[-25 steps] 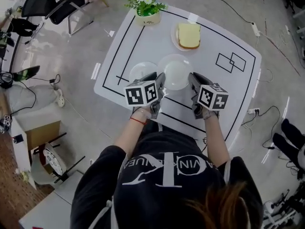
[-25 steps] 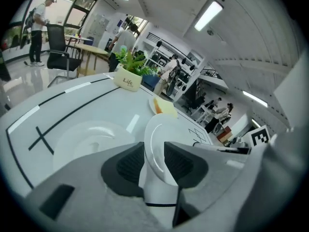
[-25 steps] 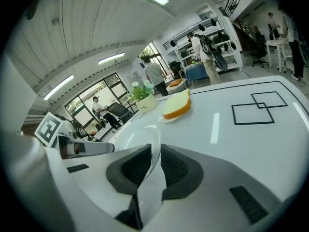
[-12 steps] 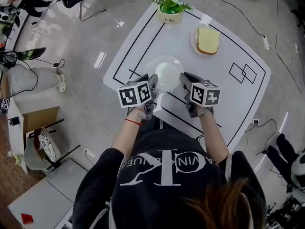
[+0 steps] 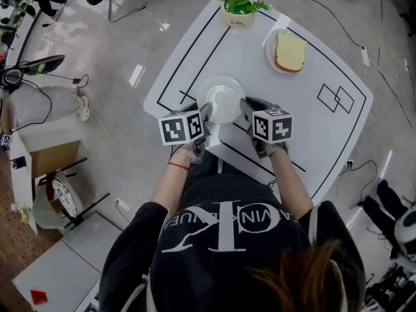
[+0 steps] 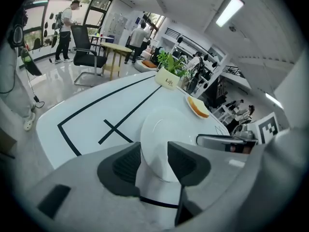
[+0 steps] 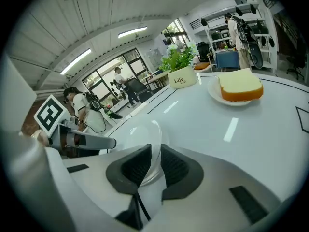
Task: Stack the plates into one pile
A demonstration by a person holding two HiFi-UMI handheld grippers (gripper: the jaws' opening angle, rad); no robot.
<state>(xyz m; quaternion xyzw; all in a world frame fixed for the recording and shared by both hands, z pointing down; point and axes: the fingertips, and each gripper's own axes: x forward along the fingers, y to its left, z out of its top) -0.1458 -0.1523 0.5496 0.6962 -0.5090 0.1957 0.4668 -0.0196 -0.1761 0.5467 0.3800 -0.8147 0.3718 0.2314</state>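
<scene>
Left gripper (image 5: 205,114) jaws are opening, with the stacked plates' (image 5: 222,99) rim lying between them, untouched; the plates are sitting mid-counter (image 5: 305,57), near its front edge; right gripper (image 5: 247,106) jaws are clamping the plates' right rim.

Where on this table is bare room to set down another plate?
Free: the middle, between the plant pot, the bread plate and the plates; also the right side, around the drawn rectangles. Crowded: the near edge by the plates.

Left gripper (image 5: 207,114) jaws opening, right gripper (image 5: 245,106) clamped.
</scene>
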